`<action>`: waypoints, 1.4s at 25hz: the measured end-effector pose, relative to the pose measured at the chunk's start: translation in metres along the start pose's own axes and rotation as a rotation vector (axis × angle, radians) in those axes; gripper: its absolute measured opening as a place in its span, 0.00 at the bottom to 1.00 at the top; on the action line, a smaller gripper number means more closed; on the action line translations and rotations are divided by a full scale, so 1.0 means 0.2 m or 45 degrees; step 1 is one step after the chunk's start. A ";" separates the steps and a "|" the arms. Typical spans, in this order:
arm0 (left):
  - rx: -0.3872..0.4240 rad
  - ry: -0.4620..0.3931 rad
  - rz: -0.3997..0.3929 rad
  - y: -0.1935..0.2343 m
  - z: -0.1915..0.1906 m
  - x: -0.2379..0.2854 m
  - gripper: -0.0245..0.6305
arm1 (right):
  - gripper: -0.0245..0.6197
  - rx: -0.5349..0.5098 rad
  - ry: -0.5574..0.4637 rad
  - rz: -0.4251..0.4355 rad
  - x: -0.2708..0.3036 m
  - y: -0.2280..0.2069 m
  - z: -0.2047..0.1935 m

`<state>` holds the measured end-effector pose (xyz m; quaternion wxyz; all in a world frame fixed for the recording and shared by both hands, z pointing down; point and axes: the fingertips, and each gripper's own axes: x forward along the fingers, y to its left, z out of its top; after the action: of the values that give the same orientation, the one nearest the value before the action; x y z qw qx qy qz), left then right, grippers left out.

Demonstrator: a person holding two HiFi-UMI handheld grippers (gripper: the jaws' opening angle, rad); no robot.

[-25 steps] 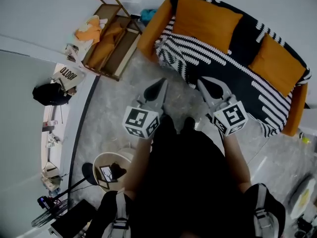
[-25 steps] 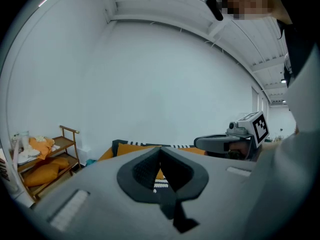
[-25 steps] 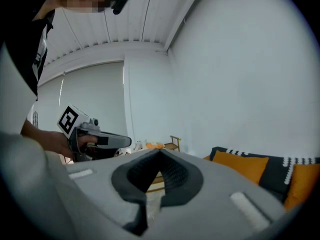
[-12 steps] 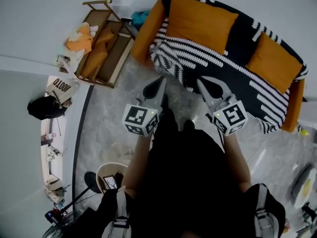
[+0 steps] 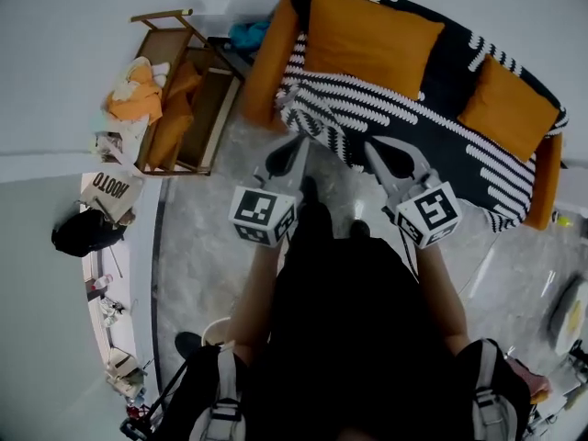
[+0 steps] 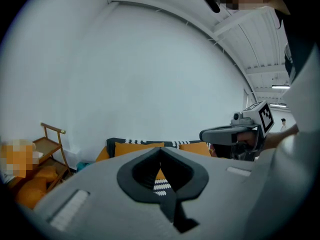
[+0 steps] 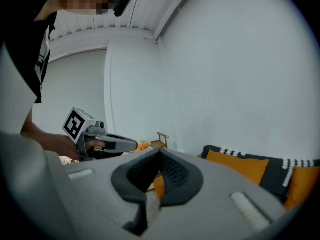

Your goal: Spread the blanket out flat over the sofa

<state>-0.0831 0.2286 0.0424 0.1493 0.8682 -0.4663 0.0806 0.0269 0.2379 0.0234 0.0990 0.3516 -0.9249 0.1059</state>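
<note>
A black blanket with white zigzag stripes (image 5: 386,108) lies over an orange sofa (image 5: 266,58), under two orange cushions (image 5: 367,35). Its front edge hangs rumpled at the sofa's left front. My left gripper (image 5: 300,141) is shut and empty, its tip just short of that hanging edge. My right gripper (image 5: 369,144) is beside it, jaws together, holding nothing. In the left gripper view the jaws (image 6: 160,149) meet, with the sofa (image 6: 135,148) beyond and the right gripper (image 6: 206,134) alongside. In the right gripper view the jaws (image 7: 160,152) touch, and the blanket (image 7: 272,176) lies to the right.
A wooden rack (image 5: 179,90) with orange cloths stands left of the sofa, with a teal bundle (image 5: 248,33) behind it. A paper bag (image 5: 110,186) and a black bag (image 5: 78,232) sit along the left wall. The person's feet (image 5: 308,191) stand on grey marbled floor.
The person has stepped toward the sofa, so both grippers now sit closer to the blanket's front edge. The round stool at lower left has slipped out of view. Both grippers stayed shut.
</note>
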 end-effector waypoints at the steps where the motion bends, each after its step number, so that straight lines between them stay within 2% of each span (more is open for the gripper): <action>1: -0.003 0.012 -0.016 0.05 -0.01 0.02 0.05 | 0.04 0.007 0.004 -0.015 0.05 0.00 0.00; 12: -0.012 0.170 -0.198 0.45 -0.21 0.31 0.05 | 0.04 0.072 0.064 -0.180 0.45 -0.09 -0.08; 22: -0.101 0.297 -0.267 0.53 -0.49 0.50 0.06 | 0.04 0.180 0.146 -0.262 0.58 -0.22 -0.30; 29: -0.093 0.381 -0.263 0.55 -0.73 0.65 0.06 | 0.04 0.215 0.155 -0.222 0.67 -0.34 -0.45; 35: -0.076 0.399 -0.217 0.61 -0.84 0.83 0.06 | 0.04 0.276 0.159 -0.209 0.78 -0.53 -0.60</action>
<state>-0.0932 0.0900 0.2692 0.2521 0.8765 -0.3644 0.1881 -0.0028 0.0936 0.1917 0.1263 0.4273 -0.8682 0.2184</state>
